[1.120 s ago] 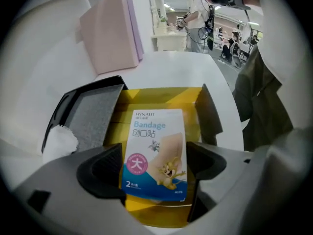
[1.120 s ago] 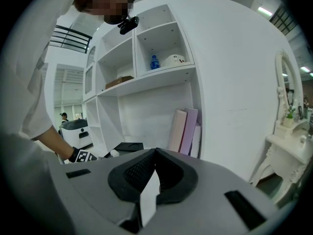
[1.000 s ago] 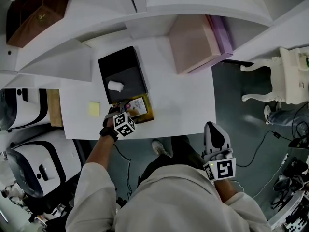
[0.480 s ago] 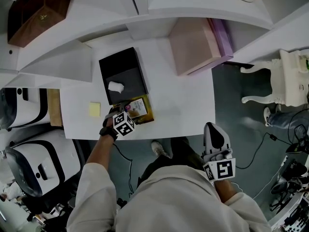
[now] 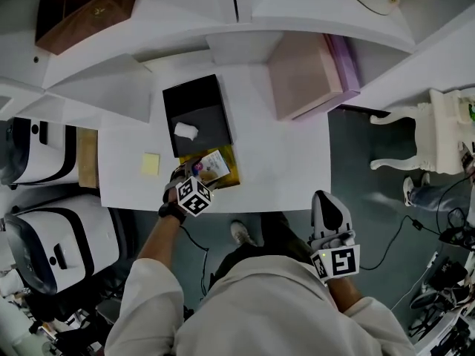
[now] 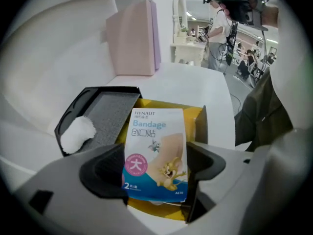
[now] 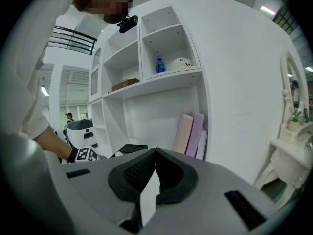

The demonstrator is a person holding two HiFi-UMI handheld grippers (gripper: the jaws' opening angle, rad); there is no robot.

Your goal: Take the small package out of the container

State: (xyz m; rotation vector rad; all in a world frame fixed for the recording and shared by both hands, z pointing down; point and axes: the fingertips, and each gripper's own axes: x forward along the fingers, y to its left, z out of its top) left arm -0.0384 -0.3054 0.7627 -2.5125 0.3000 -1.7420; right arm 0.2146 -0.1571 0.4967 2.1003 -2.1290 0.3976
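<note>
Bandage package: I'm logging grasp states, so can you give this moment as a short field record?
held item: bandage package, upright
left gripper: shut on the bandage package
container: yellow box, on the white table against the black tray
package clear of box: cannot tell
tray contents: white wad
right gripper: jaws together, off the table's near edge

White bandage packet (image 6: 155,153) with blue lettering, a round pink badge, a cartoon cat and mouse, and a blue lower band. Yellow container (image 6: 198,116). Black tray (image 6: 93,94) with a grey lining. White fluffy wad (image 6: 77,132), possibly cotton. Pale pink and lilac boxes (image 6: 131,38). White table (image 6: 195,82). Yellow sticky note (image 5: 151,163). Grey left gripper (image 6: 155,175) with black pads (image 6: 100,173); its cube bears black-and-white square markers.
</note>
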